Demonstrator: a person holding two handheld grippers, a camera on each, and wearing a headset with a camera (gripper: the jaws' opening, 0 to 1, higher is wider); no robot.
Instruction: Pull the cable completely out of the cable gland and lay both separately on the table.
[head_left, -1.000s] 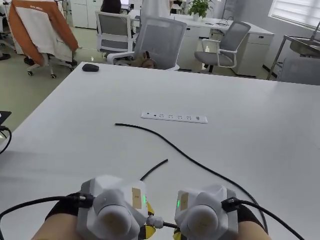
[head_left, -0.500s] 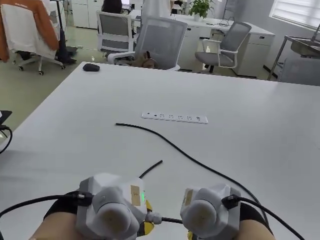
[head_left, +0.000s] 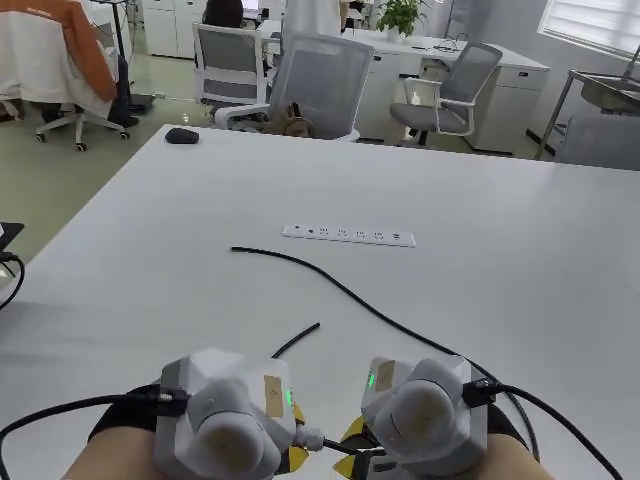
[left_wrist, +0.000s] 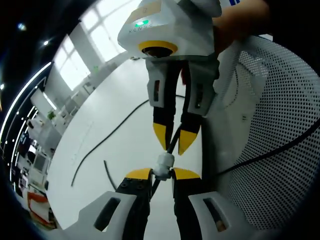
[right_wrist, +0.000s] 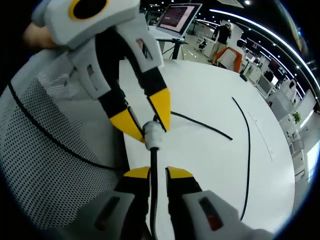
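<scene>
Soft daylight from windows (head_left: 600, 25) at the upper right of the head view falls evenly on the white worktop (head_left: 480, 200); the black cable (head_left: 360, 303) reads crisp, shadows faint. Both gripper views bow strongly toward their edges, with blown-out panes (left_wrist: 107, 40) at the upper left of the left gripper view.

Power strip (head_left: 348, 236), mouse (head_left: 181, 135), office chairs (head_left: 322, 82)

cable (head_left: 400, 327): thin, black, threaded through the gland (head_left: 308, 437); long run curves over the white table (head_left: 500, 230), short end lies beside it.
gland: small, white, round, on the cable, above the table's near edge.
</scene>
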